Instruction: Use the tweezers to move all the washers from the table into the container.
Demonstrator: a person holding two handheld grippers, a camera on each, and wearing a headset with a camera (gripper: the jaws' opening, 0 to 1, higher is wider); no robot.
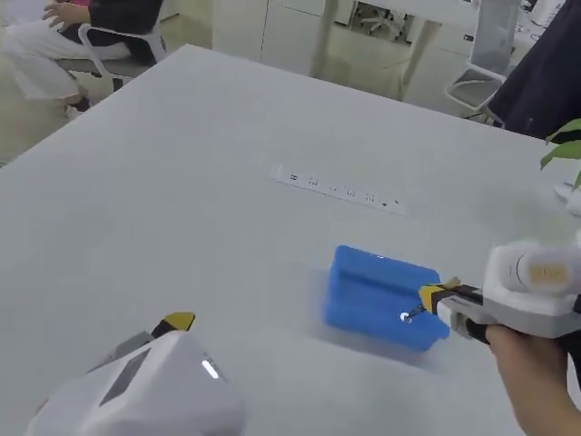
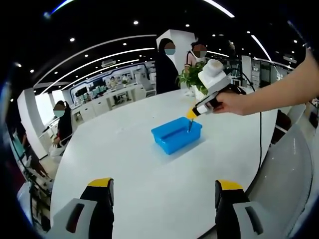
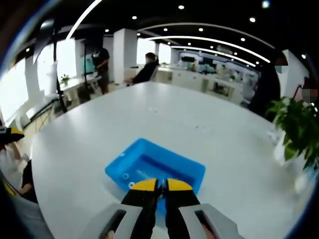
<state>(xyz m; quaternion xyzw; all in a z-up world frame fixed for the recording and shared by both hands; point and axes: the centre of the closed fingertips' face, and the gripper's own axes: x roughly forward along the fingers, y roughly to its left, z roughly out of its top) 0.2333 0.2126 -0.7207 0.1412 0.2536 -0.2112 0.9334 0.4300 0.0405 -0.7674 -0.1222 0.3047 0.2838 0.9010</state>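
A shallow, open-topped blue rectangular plastic container is seen lying flat on the white table, turned slightly askew. Thin metal tweezers are gripped between the closed jaws of the right gripper, with their tips lowered over the container's near right part. A small silvery ring-shaped washer is seen at those tips. In the right gripper view, two small pale rings, apparently washers, are seen inside one corner of the container.
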